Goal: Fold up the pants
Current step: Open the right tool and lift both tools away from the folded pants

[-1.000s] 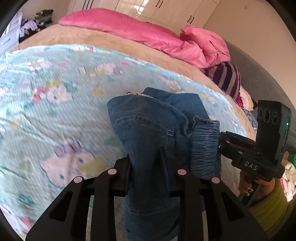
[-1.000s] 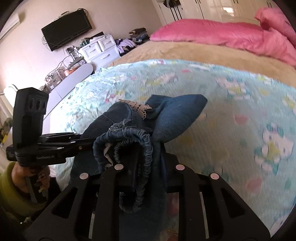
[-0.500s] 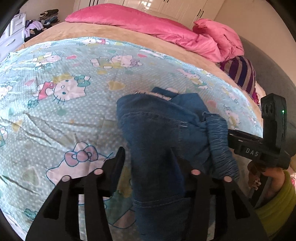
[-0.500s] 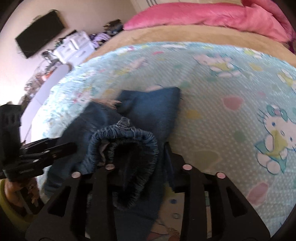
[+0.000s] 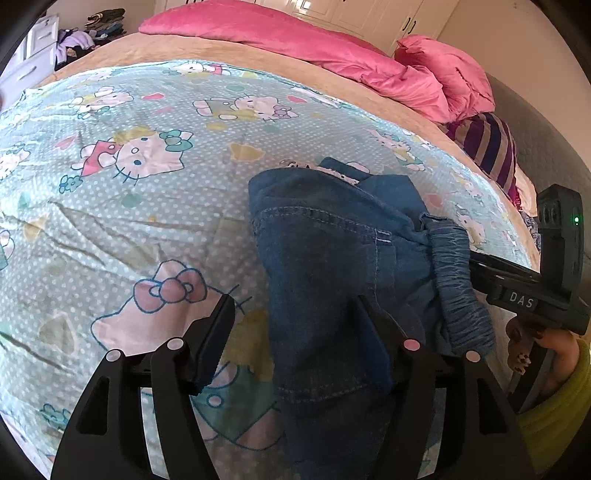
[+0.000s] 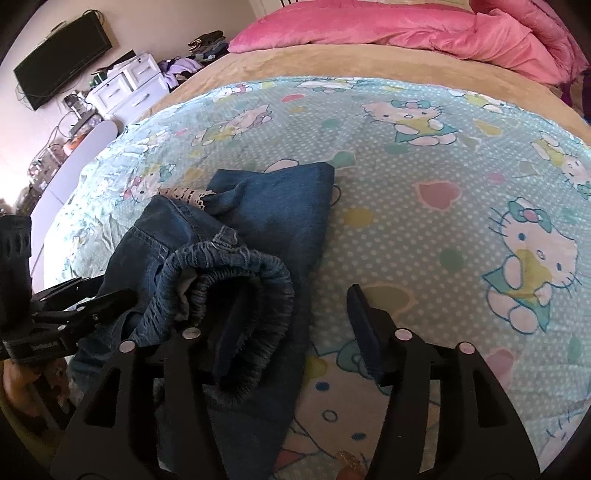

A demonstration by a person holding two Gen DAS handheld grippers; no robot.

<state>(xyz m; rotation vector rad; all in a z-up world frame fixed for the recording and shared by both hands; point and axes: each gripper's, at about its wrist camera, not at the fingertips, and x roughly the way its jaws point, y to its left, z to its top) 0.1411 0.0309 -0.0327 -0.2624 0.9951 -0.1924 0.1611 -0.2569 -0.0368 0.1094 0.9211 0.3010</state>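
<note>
Small blue denim pants lie bunched on the Hello Kitty blanket, with the elastic waistband toward me and the lace-trimmed hems at the far end. My left gripper is open, its jaws spread wide, with the denim lying loose between them. My right gripper is open too; its left finger sits inside the waistband opening and the right finger stands over bare blanket. The right gripper's body also shows at the right of the left wrist view.
A pink duvet and pillow lie at the head of the bed. A striped cushion sits at the right edge. White drawers and a wall TV stand beyond the bed's left side.
Both grippers have opened and let go of the pants. The pants have come down onto the blanket, from being held up a second ago.
</note>
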